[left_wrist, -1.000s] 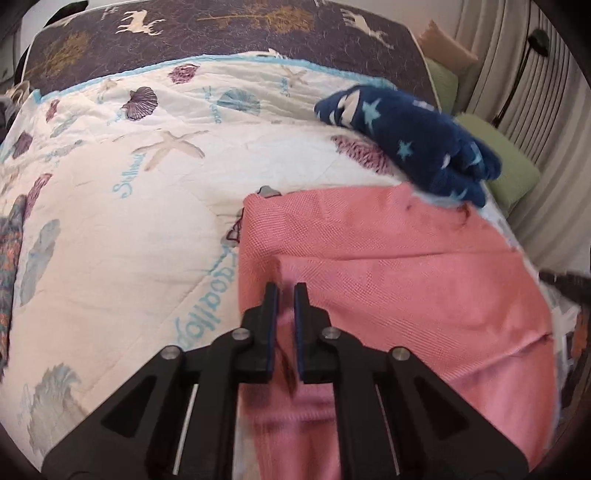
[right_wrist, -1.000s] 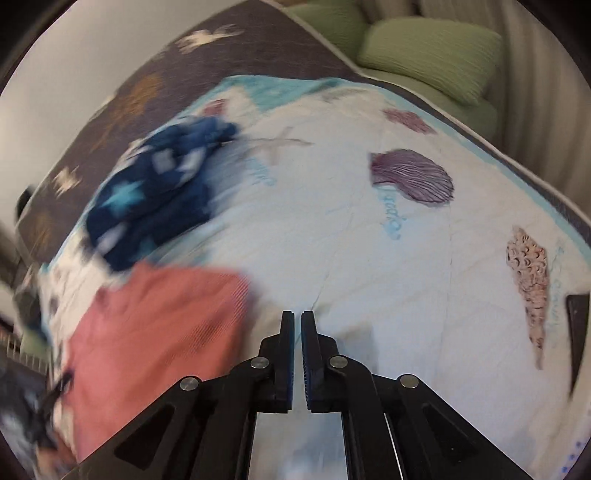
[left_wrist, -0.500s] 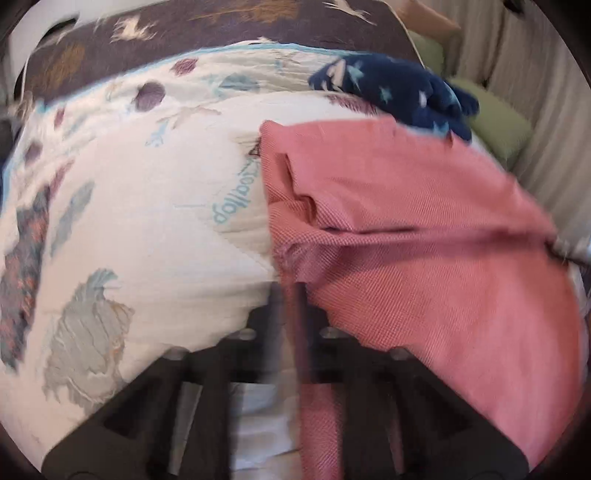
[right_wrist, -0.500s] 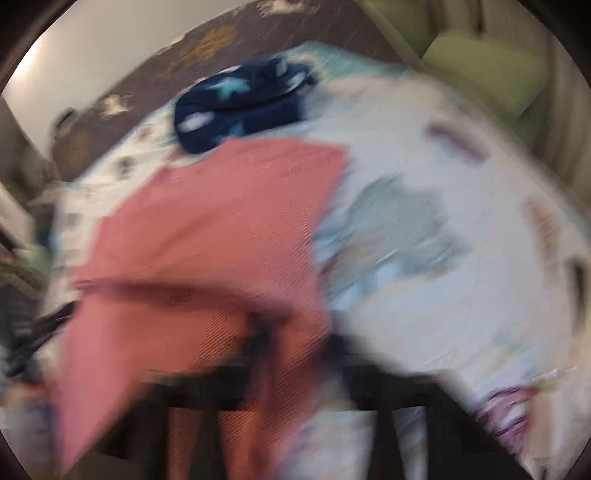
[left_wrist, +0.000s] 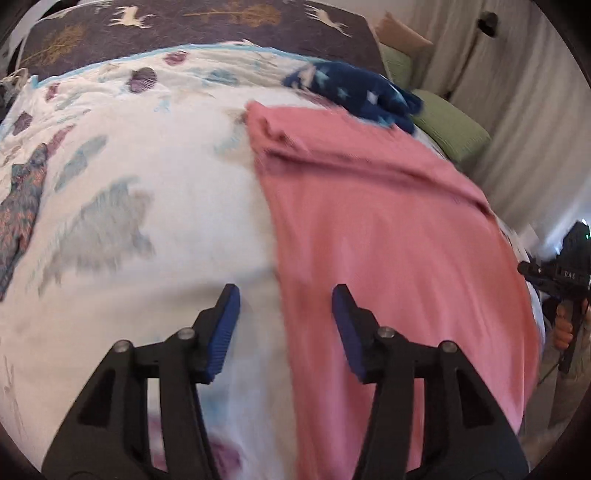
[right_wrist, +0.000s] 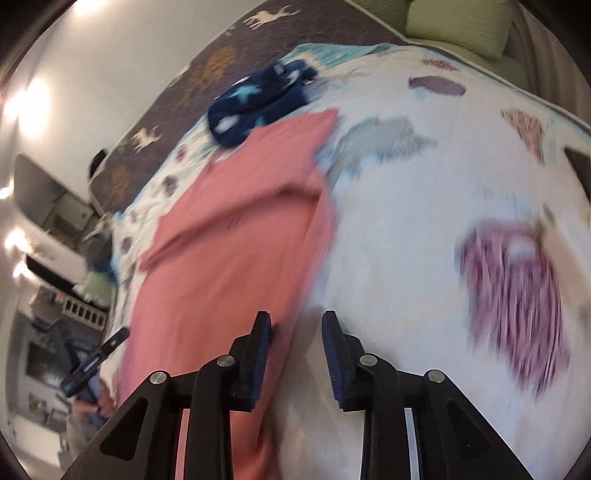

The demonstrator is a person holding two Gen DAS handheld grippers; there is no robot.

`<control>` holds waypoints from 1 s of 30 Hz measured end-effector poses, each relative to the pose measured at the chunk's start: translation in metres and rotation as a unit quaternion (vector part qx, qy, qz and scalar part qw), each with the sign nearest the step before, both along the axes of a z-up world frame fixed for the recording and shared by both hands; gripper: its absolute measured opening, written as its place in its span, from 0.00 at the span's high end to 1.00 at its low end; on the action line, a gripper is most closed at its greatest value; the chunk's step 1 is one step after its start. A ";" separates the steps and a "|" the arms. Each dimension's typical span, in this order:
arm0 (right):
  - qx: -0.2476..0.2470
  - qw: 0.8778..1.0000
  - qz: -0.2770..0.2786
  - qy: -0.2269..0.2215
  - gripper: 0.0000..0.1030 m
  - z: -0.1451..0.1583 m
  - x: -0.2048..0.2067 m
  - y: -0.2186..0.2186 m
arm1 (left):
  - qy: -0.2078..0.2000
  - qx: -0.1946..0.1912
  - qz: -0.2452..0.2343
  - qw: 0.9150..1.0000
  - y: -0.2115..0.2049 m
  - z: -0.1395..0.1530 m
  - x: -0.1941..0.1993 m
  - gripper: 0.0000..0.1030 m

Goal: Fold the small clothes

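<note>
A pink garment (left_wrist: 388,236) lies spread on the white seashell quilt (left_wrist: 147,221); it also shows in the right wrist view (right_wrist: 229,236), with a fold across its upper part. My left gripper (left_wrist: 284,299) is open and empty, straddling the garment's left edge. My right gripper (right_wrist: 295,325) is open and empty over the garment's right edge near the bed's front. The right gripper also shows at the far right of the left view (left_wrist: 561,277), and the left gripper at the lower left of the right view (right_wrist: 96,362).
A navy star-patterned garment (left_wrist: 354,92) lies behind the pink one, also in the right wrist view (right_wrist: 258,99). Green pillows (left_wrist: 450,125) sit at the bed's far side. A patterned cloth (left_wrist: 22,206) lies at the left edge. A dark blanket (left_wrist: 203,26) covers the bed's far end.
Both grippers were shut and are now open. They pulled back toward the near edge of the bed, and the pink garment lies released, spread longer toward me.
</note>
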State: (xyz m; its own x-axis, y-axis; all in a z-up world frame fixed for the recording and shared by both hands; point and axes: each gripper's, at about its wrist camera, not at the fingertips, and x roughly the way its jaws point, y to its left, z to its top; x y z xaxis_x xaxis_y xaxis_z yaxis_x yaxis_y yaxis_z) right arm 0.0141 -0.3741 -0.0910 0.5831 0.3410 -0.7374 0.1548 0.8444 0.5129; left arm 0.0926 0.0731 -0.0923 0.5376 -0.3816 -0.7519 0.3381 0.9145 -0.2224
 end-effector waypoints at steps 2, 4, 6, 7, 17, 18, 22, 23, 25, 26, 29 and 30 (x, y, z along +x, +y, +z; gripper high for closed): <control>0.003 1.000 0.017 -0.007 0.66 0.000 -0.028 0.011 | -0.006 -0.002 -0.003 1.000 0.002 -0.002 -0.020 0.49; 0.011 0.999 0.035 -0.006 0.63 0.000 -0.048 0.020 | -0.009 -0.017 0.000 1.000 0.008 -0.002 -0.036 0.49; 0.007 0.998 0.057 0.001 0.60 -0.001 -0.064 0.030 | 0.000 -0.039 0.006 0.999 0.017 -0.004 -0.045 0.48; 0.002 0.998 0.068 0.004 0.58 -0.002 -0.070 0.037 | 0.002 -0.048 0.009 0.999 0.021 -0.005 -0.049 0.48; 0.048 0.998 0.039 -0.004 0.96 0.004 -0.076 0.052 | -0.044 -0.124 0.042 0.990 0.040 0.019 -0.083 0.95; 0.082 0.996 0.031 -0.013 0.96 0.007 -0.081 0.045 | -0.047 -0.153 0.045 0.986 0.053 0.031 -0.088 0.98; 0.174 0.985 -0.004 -0.023 0.95 0.011 -0.097 0.009 | -0.077 -0.157 0.065 0.982 0.080 0.052 -0.108 0.99; 0.160 0.987 -0.020 -0.011 0.93 0.006 -0.102 0.002 | -0.075 -0.154 0.069 0.983 0.084 0.051 -0.112 0.99; 0.139 0.989 -0.042 0.004 0.90 -0.003 -0.110 -0.003 | -0.052 -0.154 0.076 0.984 0.089 0.038 -0.118 0.95; 0.143 0.989 -0.044 0.008 0.83 -0.009 -0.113 -0.001 | -0.036 -0.154 0.075 0.984 0.089 0.028 -0.119 0.81; 0.139 0.990 -0.025 0.015 0.61 -0.022 -0.121 0.011 | 0.017 -0.152 0.063 0.986 0.081 -0.001 -0.121 0.43; 0.122 0.992 -0.015 0.016 0.58 -0.022 -0.121 0.017 | 0.034 -0.148 0.050 0.987 0.073 -0.010 -0.121 0.43</control>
